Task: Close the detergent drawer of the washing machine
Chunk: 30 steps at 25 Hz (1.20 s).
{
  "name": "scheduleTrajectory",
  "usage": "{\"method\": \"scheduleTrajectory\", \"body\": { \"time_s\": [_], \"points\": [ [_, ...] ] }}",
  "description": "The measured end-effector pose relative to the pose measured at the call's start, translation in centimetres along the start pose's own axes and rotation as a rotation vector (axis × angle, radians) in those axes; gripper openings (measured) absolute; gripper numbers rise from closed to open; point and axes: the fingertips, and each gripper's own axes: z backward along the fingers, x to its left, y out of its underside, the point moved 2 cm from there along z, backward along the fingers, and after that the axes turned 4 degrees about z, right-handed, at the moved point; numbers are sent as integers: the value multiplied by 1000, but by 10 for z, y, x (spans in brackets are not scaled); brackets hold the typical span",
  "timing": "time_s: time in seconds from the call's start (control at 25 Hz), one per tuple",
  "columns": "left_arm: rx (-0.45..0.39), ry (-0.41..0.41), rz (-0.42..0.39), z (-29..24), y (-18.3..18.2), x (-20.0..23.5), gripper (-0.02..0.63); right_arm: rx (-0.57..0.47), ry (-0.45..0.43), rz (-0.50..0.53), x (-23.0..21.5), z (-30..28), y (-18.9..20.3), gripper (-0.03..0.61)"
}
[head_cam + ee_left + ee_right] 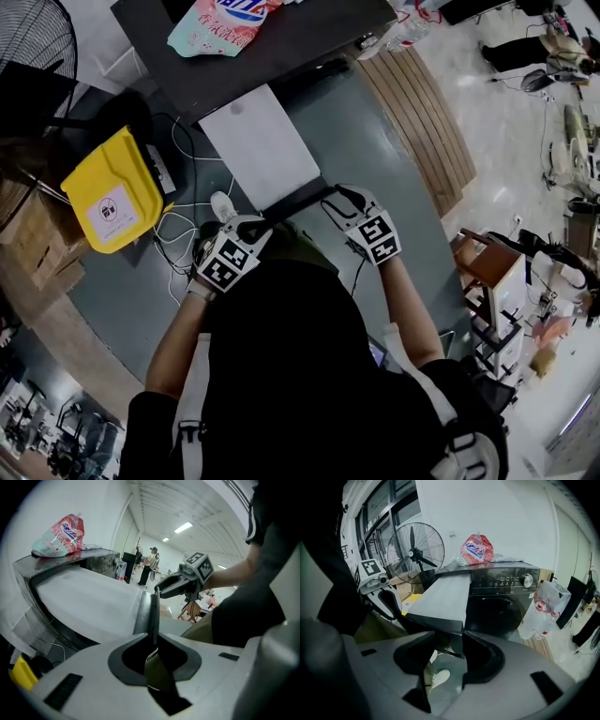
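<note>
The detergent drawer (262, 145) is a long white tray pulled far out of the black washing machine (281, 47). Its dark front panel (298, 202) faces me. My left gripper (251, 225) sits at the panel's left end. In the left gripper view the thin panel edge (149, 611) runs between the jaws of the left gripper (154, 641), which are closed on it. My right gripper (339, 202) is at the panel's right end. In the right gripper view the panel's corner (436, 623) lies between the jaws of the right gripper (447, 648), which press on it.
A pink detergent bag (220, 23) lies on the machine's top. A yellow container (112, 192) and loose cables are on the floor to the left, with a standing fan (415, 550) behind. A wooden pallet (422, 122) lies to the right, with a bag of bottles (543, 604) near the machine.
</note>
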Motion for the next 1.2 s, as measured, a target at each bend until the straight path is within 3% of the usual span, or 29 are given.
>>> {"method": "scheduleTrajectory", "body": {
  "time_s": [0.6,1.2],
  "points": [
    [-1,142,-62,11,-10,18,61,21,97,-57,-5,-11,-18,196],
    [-14,165,-84,29,-35,67,60,25,188,-91,-25,-39,-65,196]
  ]
}}
